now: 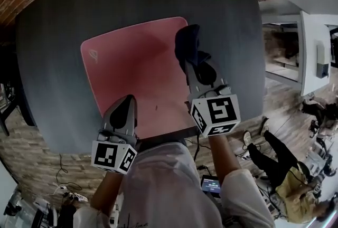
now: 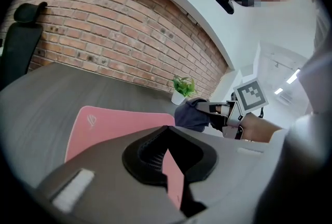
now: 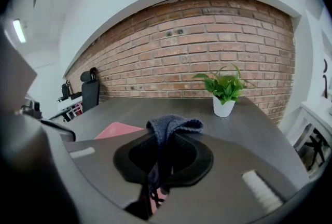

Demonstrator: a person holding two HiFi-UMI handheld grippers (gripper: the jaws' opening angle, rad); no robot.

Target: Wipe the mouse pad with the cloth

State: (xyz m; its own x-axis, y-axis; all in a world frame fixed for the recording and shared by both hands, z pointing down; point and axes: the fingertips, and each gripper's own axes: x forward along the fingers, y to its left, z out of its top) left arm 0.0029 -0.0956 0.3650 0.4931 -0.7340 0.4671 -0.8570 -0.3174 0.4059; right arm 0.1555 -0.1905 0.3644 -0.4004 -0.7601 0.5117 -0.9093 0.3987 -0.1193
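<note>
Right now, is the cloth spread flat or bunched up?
Bunched. The cloth is a crumpled wad pinched by the right gripper, folds poking past its tips at the right edge of the mouse pad.

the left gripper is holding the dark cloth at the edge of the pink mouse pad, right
Not the left: the right gripper is shut on the dark cloth at the edge of the pink mouse pad, as the right gripper view shows. The left gripper holds nothing.
</note>
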